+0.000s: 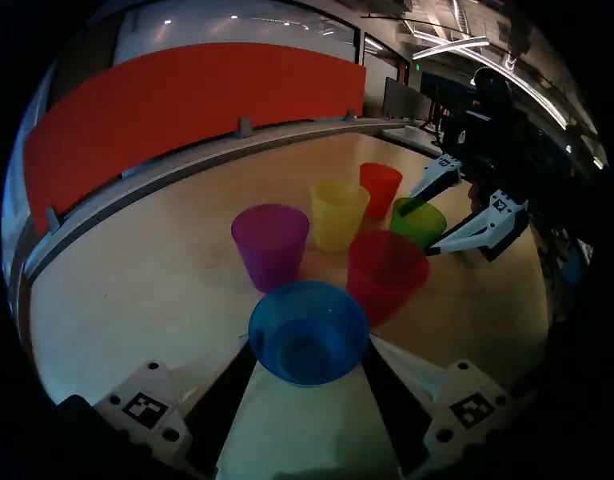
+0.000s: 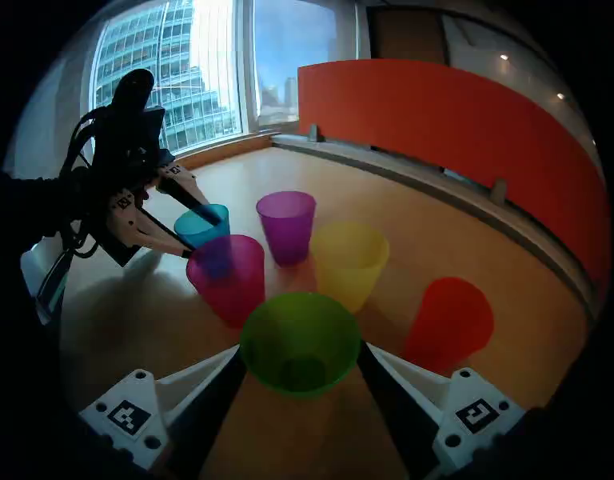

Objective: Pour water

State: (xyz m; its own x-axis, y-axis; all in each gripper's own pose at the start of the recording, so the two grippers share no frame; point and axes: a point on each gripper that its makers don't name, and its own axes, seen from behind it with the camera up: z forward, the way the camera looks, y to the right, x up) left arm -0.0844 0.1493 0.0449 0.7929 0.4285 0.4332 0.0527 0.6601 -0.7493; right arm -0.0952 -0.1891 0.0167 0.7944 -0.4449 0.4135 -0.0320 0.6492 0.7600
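The left tool (image 1: 308, 352) is seen clamped on a blue cup (image 1: 308, 320), which is pressed between both fingers at the near edge of the left gripper view. The right tool (image 2: 301, 352) is likewise closed on a green cup (image 2: 301, 336), gripped on both sides. The two held cups are kept on opposite sides of a cluster standing on the wooden table (image 1: 131, 272): a purple cup (image 1: 270, 244), a yellow cup (image 1: 338, 214), an orange cup (image 1: 380, 188) and a red cup (image 1: 384, 274), set close together. Whether water is contained in either held cup cannot be told. A long red panel (image 1: 187, 104) is mounted along the table's far edge.
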